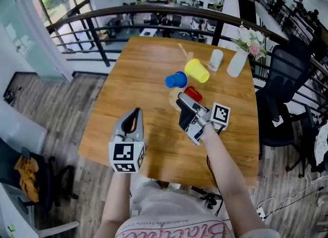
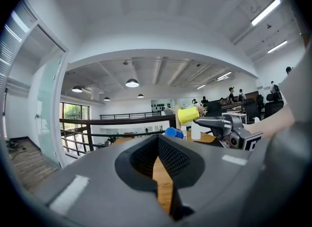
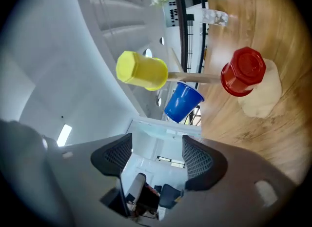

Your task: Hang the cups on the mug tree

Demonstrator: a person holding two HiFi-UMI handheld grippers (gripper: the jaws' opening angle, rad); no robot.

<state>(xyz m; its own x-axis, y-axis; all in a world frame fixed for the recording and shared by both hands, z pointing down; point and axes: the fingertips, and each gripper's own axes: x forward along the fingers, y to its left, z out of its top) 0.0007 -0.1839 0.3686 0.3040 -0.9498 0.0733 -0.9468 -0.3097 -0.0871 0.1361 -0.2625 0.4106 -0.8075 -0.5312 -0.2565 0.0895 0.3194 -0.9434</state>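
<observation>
Wooden tabletop (image 1: 133,68) sits beside a dark railing (image 1: 154,12) above an open office floor. Near the frame's centre, the mug tree (image 3: 263,96) carries a yellow cup (image 1: 197,70), a blue cup (image 1: 176,80) and a red cup (image 1: 193,93). Just below the red cup, the right gripper (image 1: 183,101) has its fingers spread wide, with nothing between them. At lower left, the left gripper (image 1: 136,114) has its fingers closed together, empty. A white vase (image 1: 237,63) stands at upper right.
</observation>
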